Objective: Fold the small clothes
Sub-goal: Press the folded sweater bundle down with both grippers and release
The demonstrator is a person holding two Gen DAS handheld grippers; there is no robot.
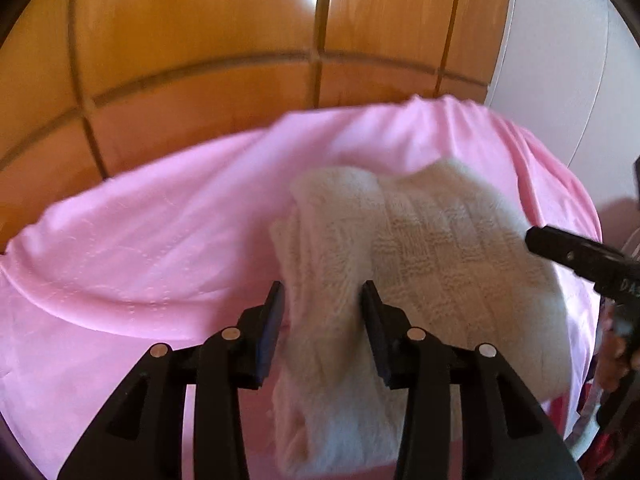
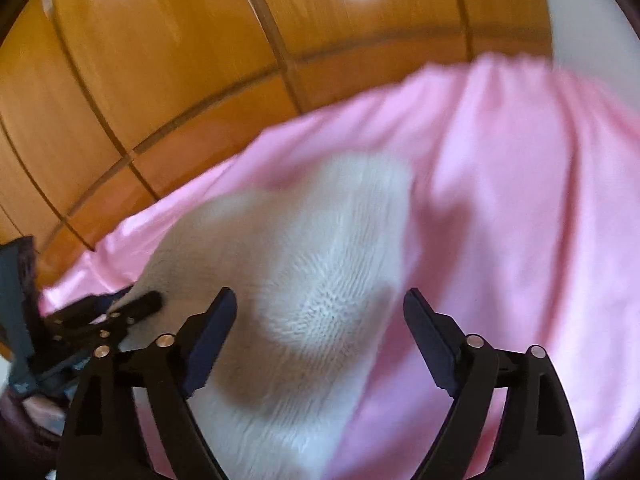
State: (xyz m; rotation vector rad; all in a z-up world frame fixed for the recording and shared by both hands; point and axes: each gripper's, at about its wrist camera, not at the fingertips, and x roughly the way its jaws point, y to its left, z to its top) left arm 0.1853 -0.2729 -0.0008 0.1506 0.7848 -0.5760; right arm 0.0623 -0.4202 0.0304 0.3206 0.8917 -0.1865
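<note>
A cream knitted garment (image 1: 440,248) lies folded in a thick bundle on a pink sheet (image 1: 140,248). My left gripper (image 1: 323,312) straddles the bundle's left fold. The knit fills most of the gap between the jaws, but a sliver of pink shows beside the left pad, so it is open. In the right wrist view the same garment (image 2: 312,248) lies under my right gripper (image 2: 320,312), whose jaws stand wide apart with nothing pressed between them. The left gripper (image 2: 132,304) shows at the garment's left edge. A right gripper finger (image 1: 560,248) reaches in over the garment's right side.
The pink sheet (image 2: 520,200) covers a bed and rumples up along its far edge. Behind it stand orange wooden wardrobe panels (image 1: 200,40) and a white wall (image 1: 560,80). Dark red cloth (image 1: 608,440) shows at the lower right.
</note>
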